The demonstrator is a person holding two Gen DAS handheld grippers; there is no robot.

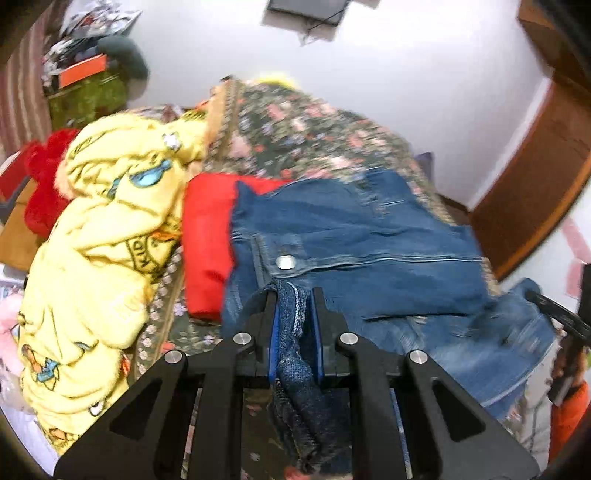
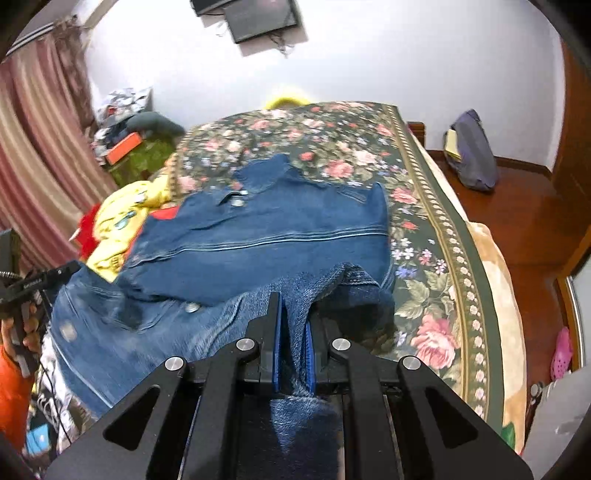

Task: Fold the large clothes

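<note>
Bed (image 2: 448, 236) with floral cover fills most of both views, brown floor (image 2: 517, 206) off its right side. Denim jacket (image 2: 266, 229) spread across bed middle, collar end far, near edge lifted and bunched toward both cameras. Snap button (image 1: 285, 262) visible on jacket placket in left view.

Yellow printed blanket (image 1: 99, 236) heaped left of jacket, partly touching it in right view. Red cloth (image 1: 207, 240) between blanket and jacket, tucked under jacket's left edge. Red fuzzy item (image 1: 44, 192) behind blanket, far left. Striped curtain (image 2: 40, 155) on left wall. Dark screen (image 2: 258, 16) mounted high on white wall. Blue-grey bag (image 2: 474, 151) on floor by far wall, well apart from bed. Pink shoe (image 2: 561, 350) on floor at right edge.

Left gripper (image 1: 293, 295) pinched narrow on jacket's near edge, denim fold clamped between blue pads, cloth hanging down below jaws. Right gripper (image 2: 293, 299) likewise closed tight on jacket's near edge, denim pulled up between pads and trailing under it. Other gripper and orange sleeve (image 2: 14, 387) seen at left edge of right view; motion blur on near denim.
</note>
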